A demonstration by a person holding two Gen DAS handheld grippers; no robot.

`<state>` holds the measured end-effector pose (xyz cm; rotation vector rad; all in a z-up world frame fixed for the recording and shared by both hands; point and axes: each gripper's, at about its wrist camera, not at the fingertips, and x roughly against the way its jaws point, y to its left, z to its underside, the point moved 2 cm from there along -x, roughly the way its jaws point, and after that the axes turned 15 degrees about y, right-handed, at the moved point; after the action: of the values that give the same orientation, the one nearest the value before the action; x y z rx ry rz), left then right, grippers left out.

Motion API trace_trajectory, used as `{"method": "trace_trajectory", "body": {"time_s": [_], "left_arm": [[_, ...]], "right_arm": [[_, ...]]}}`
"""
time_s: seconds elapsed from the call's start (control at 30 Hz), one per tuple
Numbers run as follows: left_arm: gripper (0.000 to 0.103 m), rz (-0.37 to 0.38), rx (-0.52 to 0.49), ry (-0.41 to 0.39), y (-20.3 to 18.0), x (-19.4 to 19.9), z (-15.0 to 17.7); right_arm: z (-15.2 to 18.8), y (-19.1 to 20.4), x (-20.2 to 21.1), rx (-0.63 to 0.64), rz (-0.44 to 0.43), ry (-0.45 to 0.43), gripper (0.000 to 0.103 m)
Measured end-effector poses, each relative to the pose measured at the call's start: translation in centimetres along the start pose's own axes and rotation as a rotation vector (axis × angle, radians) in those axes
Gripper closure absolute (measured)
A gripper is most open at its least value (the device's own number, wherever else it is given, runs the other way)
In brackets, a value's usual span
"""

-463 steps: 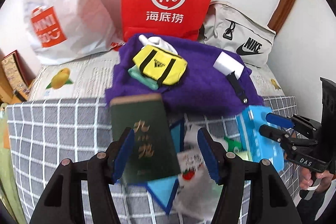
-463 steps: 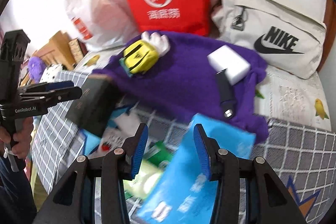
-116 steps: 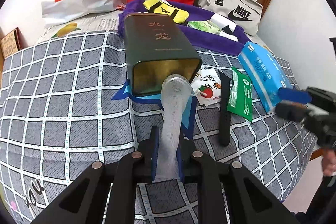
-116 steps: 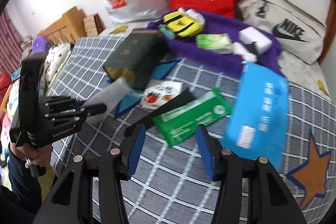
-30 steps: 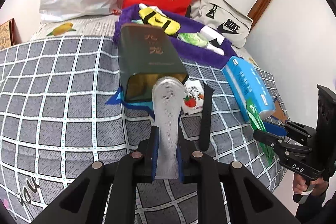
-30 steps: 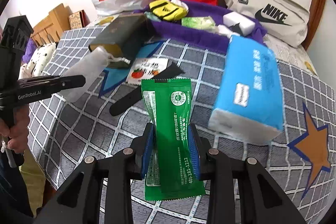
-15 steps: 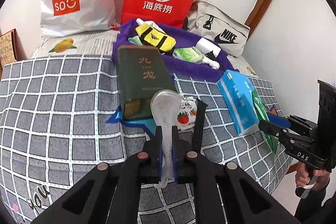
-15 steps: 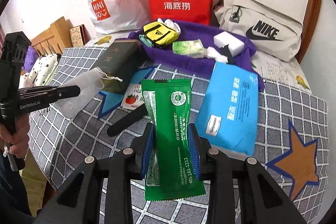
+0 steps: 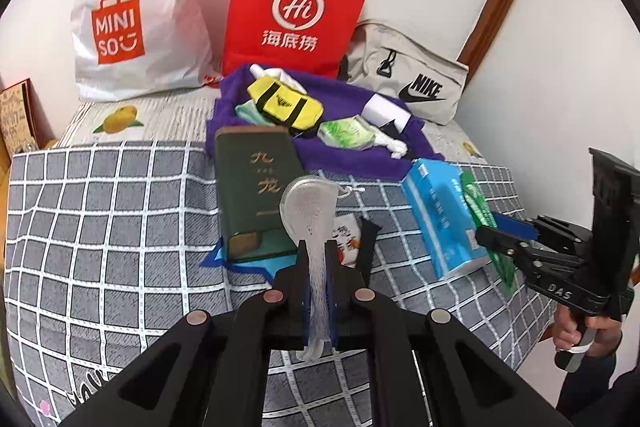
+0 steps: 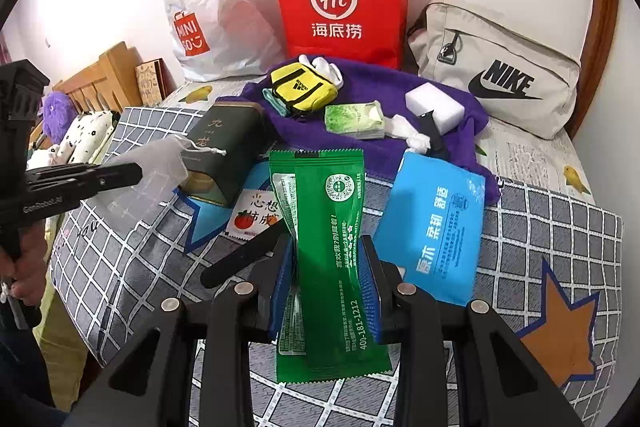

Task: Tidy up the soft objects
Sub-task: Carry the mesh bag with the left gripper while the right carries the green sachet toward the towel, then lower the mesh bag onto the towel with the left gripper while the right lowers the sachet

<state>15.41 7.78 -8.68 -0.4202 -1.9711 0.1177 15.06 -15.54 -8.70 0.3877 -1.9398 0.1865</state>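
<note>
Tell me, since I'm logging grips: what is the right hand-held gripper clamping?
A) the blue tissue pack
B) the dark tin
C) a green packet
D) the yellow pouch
C: the right hand-held gripper pinches the green packet between its blue pads.

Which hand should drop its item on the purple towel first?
Right, probably: the right gripper holds the green packet directly before the purple towel; the left gripper's mesh pouch sits behind the green tin.
</note>
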Motion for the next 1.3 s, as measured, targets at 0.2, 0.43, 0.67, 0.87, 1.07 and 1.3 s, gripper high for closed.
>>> {"method": "trace_trajectory", "body": {"time_s": [0.2, 0.43, 0.67, 0.87, 1.07, 1.3], "left_arm": [[0.097, -0.002, -0.029, -0.025, -1.2, 0.9, -1.4], [0.097, -0.012, -0.04, -0.04, -1.7, 0.7, -4.1], [0.097, -0.026, -0.052, -0.051, -1.5, -0.2, -7.6], [0.097, -0.04, -0.058, -0.052, -1.4, -1.1, -10.5], [0.096, -0.057, -0.062, -0.037, -1.1, -2.5, -13.2], [0.096, -0.079, -0.049, -0.02, -0.2, -4.5, -16.1]], "right_arm": [[-0.9, -1.0, 0.1, -0.011, 0.002, -0.011, 0.071], [-3.2, -2.7, 0.3, -0.018, 0.018, -0.031, 0.071], [-6.5, -4.9, 0.0, -0.035, 0.033, -0.051, 0.071], [-9.4, -6.7, -0.9, -0.051, 0.021, -0.054, 0.071], [-12.4, -7.8, -2.5, -0.054, 0.001, -0.046, 0.071], [-15.7, -8.5, -4.9, -0.041, -0.005, -0.024, 0.071]]}}
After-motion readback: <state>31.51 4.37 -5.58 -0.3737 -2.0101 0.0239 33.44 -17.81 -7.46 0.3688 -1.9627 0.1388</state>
